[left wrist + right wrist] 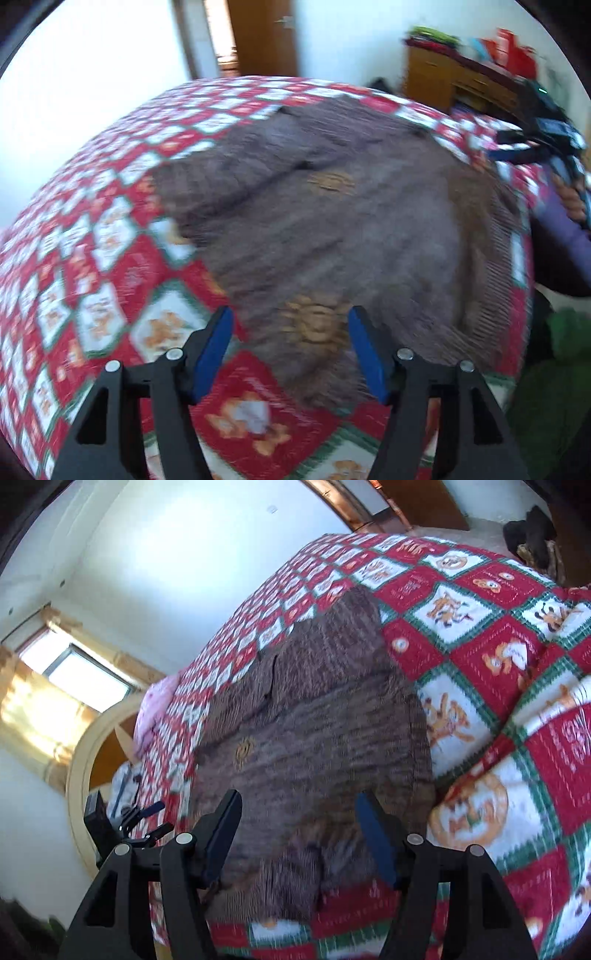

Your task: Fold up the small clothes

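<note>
So the brown knit sweater is lying spread out on the bed, on top of a red, white and green checked quilt with little cartoon bears on it. Both grippers are hanging over the near edge of it with nothing in them: the left gripper has its blue-padded jaws standing apart over the hem area, and the right gripper is the same story, jaws apart above the knit, no fabric pinched. Looks to me like one fold has been laid down, since there's a flap or sleeve lying across the upper part, and the next grab is yet to be picked. If I were doing it, I'd go for two matching points on the same edge, pinch only the layers I want to carry over, and lift evenly so the thick knit doesn't drag and bunch. It's a chunky material, so a shallow bite will probably slip. The quilt is soft and rumpled on the right side, so don't catch it along with the sweater. Room-wise: white walls, a wooden door, a wooden cabinet with colourful stuff stacked on top, and a sunny window with yellowish curtains. Everything's a bit motion-blurred.
</note>
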`<state>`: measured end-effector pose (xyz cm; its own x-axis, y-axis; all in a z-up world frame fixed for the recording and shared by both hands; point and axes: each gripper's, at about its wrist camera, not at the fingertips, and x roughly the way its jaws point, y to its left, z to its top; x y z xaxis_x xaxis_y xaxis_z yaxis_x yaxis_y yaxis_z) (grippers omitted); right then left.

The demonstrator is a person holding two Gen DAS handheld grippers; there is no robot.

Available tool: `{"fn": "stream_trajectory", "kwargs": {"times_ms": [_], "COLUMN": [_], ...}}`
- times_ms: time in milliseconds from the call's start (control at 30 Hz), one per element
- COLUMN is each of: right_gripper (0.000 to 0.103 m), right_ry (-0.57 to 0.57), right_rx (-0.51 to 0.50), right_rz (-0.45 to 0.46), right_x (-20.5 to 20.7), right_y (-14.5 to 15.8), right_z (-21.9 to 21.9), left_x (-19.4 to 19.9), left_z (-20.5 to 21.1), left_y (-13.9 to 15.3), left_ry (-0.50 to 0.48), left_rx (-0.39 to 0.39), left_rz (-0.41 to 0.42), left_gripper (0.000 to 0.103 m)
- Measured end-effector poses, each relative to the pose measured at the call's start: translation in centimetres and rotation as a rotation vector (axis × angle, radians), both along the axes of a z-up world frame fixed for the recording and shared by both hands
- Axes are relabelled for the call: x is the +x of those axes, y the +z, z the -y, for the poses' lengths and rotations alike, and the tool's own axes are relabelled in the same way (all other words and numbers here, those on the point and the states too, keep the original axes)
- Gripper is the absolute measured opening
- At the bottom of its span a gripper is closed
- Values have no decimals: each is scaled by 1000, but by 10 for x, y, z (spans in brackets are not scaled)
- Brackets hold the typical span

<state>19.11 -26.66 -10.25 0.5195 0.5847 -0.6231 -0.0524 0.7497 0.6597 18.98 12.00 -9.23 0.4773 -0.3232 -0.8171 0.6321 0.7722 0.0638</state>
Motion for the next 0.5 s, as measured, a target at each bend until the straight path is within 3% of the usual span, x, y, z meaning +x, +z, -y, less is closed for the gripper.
{"fn": "stream_trajectory", "kwargs": {"times_ms": [133,167,267,333,433,467,500], "right_gripper": [66,66,66,66,66,66,66], "right_ry": [-2,-13,-41,-47,-59,-64,-70], "right_rx": [-36,-35,-16,-27,-36,-32,-25], "right_rz": [0,-2,5,11,4,0,-5], "right_x": [-11,-15,-24,-31,-34,-34,-33], "right_y": [1,2,6,9,7,7,5], "right_z": [0,1,6,9,13,14,16], "left_x": [9,13,8,-6,-10,-10,-9], "left_z": [29,38,60,67,66,64,63], "left_y": [-12,-19,-36,-40,-39,-38,-37], "left_ry": [-107,-131,-250,-323,-362,-354,-354], "left_rx": [-63,-56,4,59,52,46,43], "left_rz": [-55,-79,-131,-92,-111,-124,-132], "left_gripper": [67,64,44,44,44,39,27]}}
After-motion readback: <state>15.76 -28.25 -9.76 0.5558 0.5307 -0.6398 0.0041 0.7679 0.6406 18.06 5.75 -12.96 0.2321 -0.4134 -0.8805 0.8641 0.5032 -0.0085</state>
